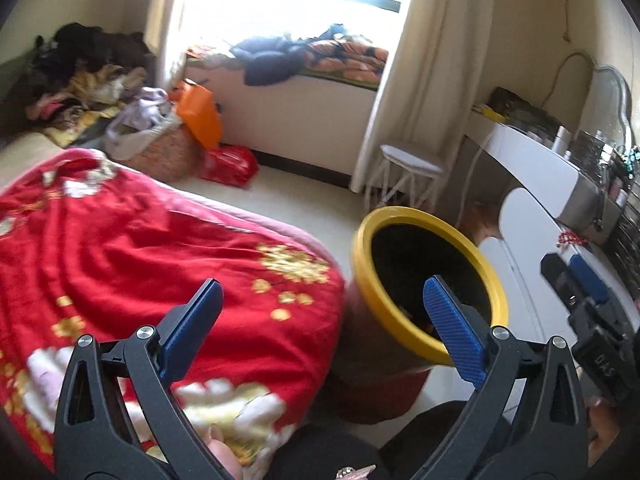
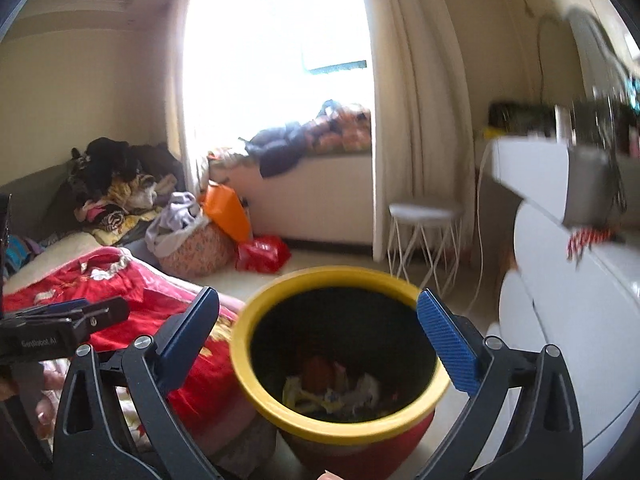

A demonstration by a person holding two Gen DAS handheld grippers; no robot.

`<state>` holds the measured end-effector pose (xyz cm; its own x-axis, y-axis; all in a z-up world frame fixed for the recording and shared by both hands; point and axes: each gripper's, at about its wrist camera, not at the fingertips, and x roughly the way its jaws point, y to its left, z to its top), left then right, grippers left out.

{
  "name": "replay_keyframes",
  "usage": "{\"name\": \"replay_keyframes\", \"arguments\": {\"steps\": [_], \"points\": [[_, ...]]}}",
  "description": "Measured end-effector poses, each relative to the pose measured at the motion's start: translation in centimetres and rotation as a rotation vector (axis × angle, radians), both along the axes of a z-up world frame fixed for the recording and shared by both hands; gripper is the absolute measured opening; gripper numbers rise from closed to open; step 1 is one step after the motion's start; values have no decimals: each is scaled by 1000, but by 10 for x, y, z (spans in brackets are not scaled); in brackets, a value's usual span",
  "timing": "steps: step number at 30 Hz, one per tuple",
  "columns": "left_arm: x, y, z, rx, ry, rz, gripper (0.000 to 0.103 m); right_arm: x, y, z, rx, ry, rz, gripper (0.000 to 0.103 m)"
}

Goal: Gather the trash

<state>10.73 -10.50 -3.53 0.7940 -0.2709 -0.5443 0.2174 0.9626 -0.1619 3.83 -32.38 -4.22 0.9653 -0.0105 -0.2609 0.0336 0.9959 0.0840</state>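
From the left wrist view, the left hand-held gripper [image 1: 322, 308] has its jaws spread wide with nothing between them. Its left blue finger sits in front of a red blanket [image 1: 152, 248] patterned with gold flowers on the bed, and its right finger crosses the rim of the trash bin [image 1: 362, 252], a red bin with a yellow rim and dark interior standing on the floor just beside the bed. The bin's contents are hard to make out from here. At the right edge the right hand-held gripper [image 1: 580, 280] shows in part, in front of a white dresser [image 1: 532, 216]. A white stool [image 1: 412, 164] stands by the curtain, and an orange bag [image 1: 200, 114] and a red bag [image 1: 230, 164] lie on the floor near the window seat.

From the right wrist view, the right hand-held gripper [image 2: 320, 320] is likewise wide open and empty, framing the trash bin [image 2: 256, 320] between its fingers. Inside lies crumpled trash [image 2: 332, 390], apparently wrappers and paper, though blur softens it. The left hand-held gripper [image 2: 76, 308] shows at the left edge above the red blanket [image 2: 132, 284].
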Motion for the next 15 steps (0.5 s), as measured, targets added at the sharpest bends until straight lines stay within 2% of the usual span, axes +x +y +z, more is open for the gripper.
{"name": "replay_keyframes", "arguments": {"steps": [9,15], "points": [[-43,26,18,0,-96,79,92,-38,15,15,-6,-152,18,97],[-63,37,22,-4,-128,90,92,-49,16,20,0,-181,21,97]]}}
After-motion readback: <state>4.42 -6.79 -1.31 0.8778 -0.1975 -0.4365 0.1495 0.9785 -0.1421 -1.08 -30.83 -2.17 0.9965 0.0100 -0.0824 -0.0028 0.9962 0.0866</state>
